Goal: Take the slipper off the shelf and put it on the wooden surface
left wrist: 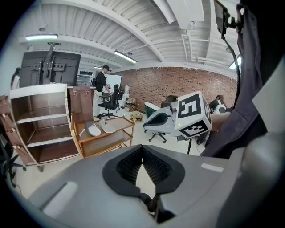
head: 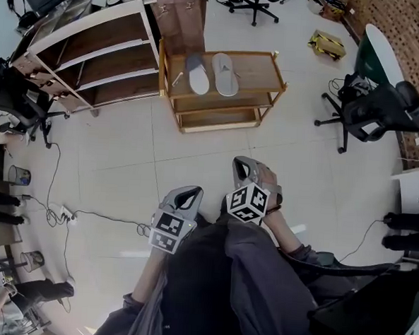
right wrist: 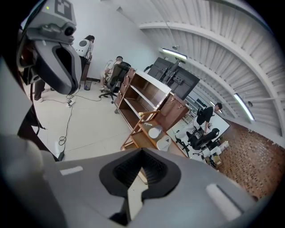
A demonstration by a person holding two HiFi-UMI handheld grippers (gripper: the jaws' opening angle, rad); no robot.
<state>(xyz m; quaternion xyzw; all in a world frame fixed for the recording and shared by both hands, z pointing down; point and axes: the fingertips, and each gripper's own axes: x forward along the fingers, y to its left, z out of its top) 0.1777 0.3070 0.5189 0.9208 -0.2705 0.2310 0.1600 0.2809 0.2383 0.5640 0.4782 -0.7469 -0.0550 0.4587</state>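
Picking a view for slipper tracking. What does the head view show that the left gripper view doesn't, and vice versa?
Head view only: the person's lap, a power strip with floor cables, a yellow bag.
Left gripper view only: ceiling lights, brick wall, a standing person at the back.
Both: two slippers side by side on top of the small wooden rack, with the big shelf unit beside it.

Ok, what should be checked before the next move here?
1. Left gripper empty: ok, jaws together on nothing.
2. Right gripper empty: ok, jaws together on nothing.
3. Jaws open for a grasp: not ok.
4. Slippers found: ok, darker slipper and paler slipper lie side by side on the wooden cart top.
5. Grippers near the slippers: not ok, both held by the person's body.
6. Slipper on the shelf unit: cannot tell, none seen.
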